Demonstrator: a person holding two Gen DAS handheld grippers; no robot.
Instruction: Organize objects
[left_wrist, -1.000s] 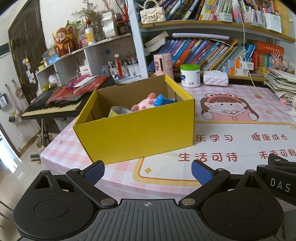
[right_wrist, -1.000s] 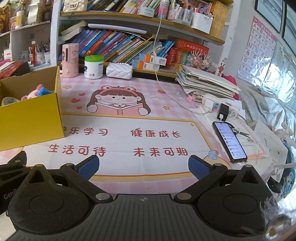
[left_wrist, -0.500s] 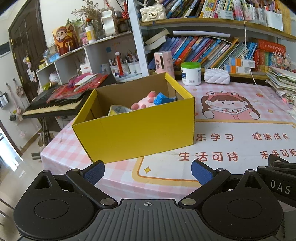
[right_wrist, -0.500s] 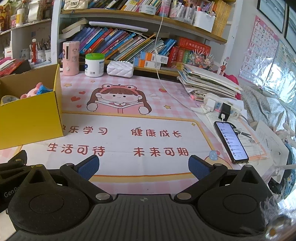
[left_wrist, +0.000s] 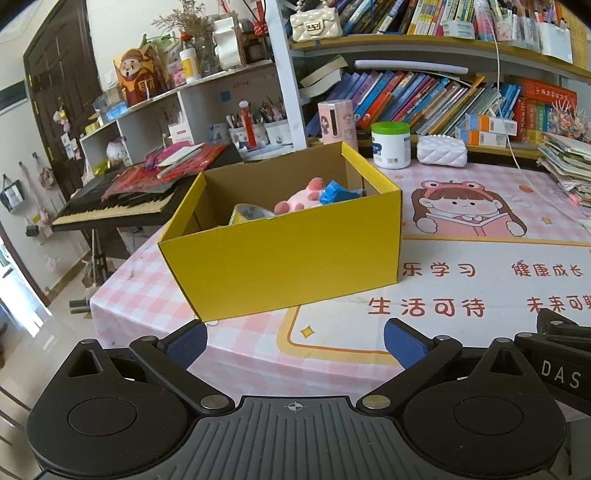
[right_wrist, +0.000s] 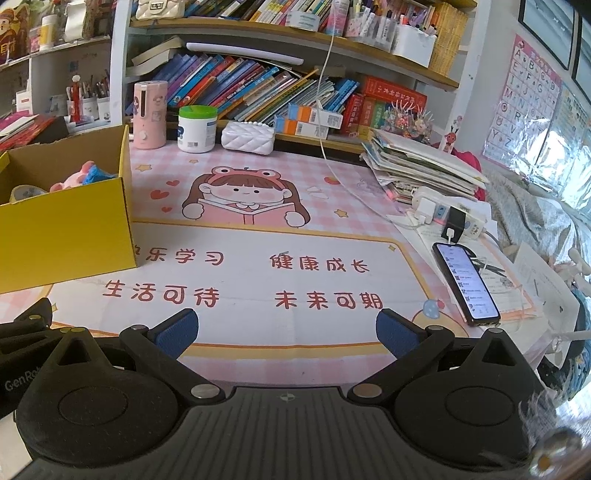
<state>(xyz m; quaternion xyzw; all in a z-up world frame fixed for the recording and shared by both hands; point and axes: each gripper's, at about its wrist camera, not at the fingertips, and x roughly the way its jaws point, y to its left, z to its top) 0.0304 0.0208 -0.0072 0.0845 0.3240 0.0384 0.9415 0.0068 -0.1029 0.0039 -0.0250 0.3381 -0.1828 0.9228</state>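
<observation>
A yellow cardboard box (left_wrist: 288, 254) stands open on the pink desk mat; it also shows at the left of the right wrist view (right_wrist: 66, 225). Inside lie a pink plush toy (left_wrist: 299, 199), a blue item (left_wrist: 334, 192) and a tape roll (left_wrist: 249, 213). My left gripper (left_wrist: 295, 341) is open and empty, held near the table's front edge, short of the box. My right gripper (right_wrist: 284, 332) is open and empty over the front of the mat, to the right of the box.
A pink bottle (right_wrist: 149, 114), a green-lidded jar (right_wrist: 197, 128) and a white quilted pouch (right_wrist: 249, 136) stand at the back below bookshelves. A stack of papers (right_wrist: 417, 166), a power strip (right_wrist: 447, 216) and a phone (right_wrist: 465, 282) lie at the right. A keyboard (left_wrist: 122, 206) is left of the table.
Both grippers have risen and drawn back slightly, so the box and mat sit a little lower in view. Both stay open and empty. Nothing on the table has moved.
</observation>
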